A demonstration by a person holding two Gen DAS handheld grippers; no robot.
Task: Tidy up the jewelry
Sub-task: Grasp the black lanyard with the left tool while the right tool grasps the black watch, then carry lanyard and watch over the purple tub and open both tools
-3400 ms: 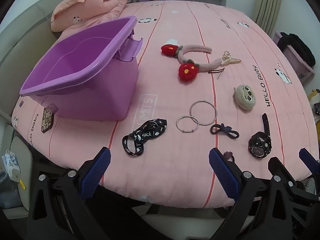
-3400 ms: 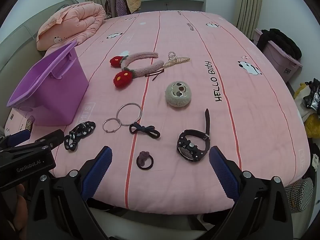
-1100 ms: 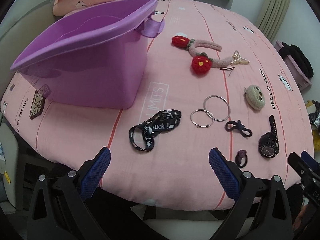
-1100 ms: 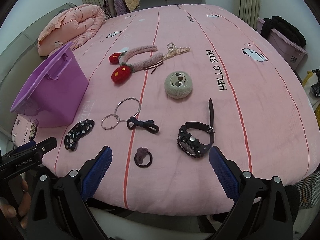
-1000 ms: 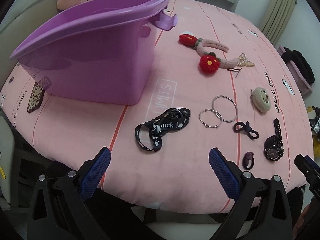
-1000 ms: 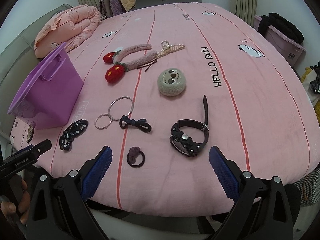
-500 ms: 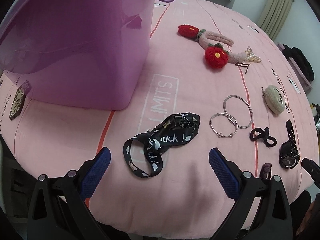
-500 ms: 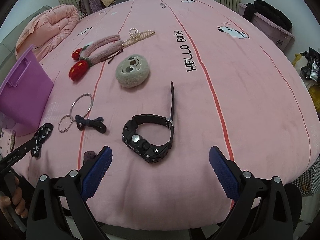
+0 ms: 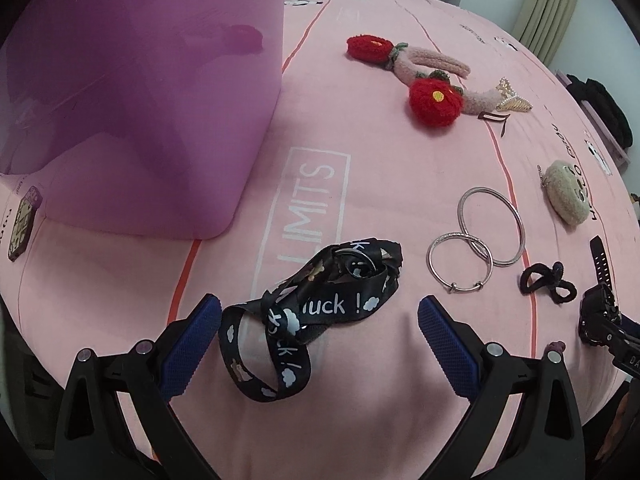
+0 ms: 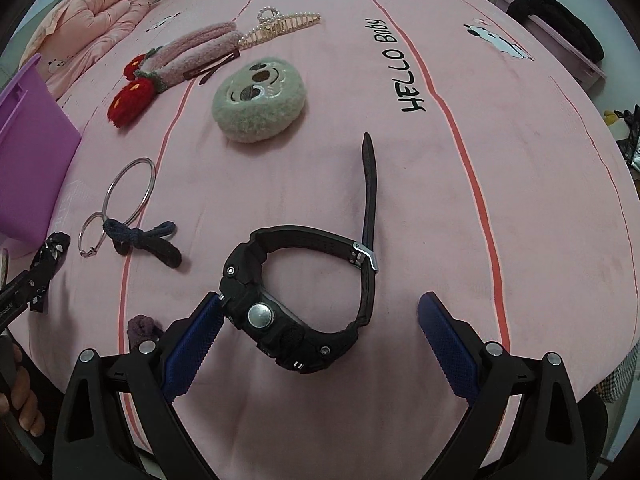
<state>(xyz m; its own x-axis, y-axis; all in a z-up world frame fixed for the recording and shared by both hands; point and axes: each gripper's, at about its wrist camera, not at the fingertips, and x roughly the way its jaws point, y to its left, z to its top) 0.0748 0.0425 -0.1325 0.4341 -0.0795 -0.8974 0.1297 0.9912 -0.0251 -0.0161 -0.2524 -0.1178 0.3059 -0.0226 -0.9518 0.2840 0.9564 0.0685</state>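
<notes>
The left gripper [image 9: 318,334] hangs low over the near edge of the pink bed [image 9: 360,184], its jaws spread wide and gripping nothing. Between them lies a black lanyard [image 9: 308,308], a loose tangle whose long axis runs from the near left up to the far right, the loop end nearest the gripper and the metal ring end farthest. Just behind and to the left stands the purple bin [image 9: 132,112], close to the lanyard's far end. To the right lie two silver bangles [image 9: 476,240], overlapping, then a dark hair tie [image 9: 548,282].

The right gripper [image 10: 318,336] also has its jaws spread wide, around a black watch [image 10: 304,300] lying on its side. The watch case sits against the left blue pad; whether they touch I cannot tell. The strap curls into a closed loop to the right, and its free tail points straight away from the gripper. Beyond the tail lies a round grey plush pouch [image 10: 260,100], and farther off a pink headband with red flowers [image 10: 176,64] and a pearl hair clip [image 10: 280,24]. A purple scrunchie [image 10: 140,328] lies just left of the left finger.
</notes>
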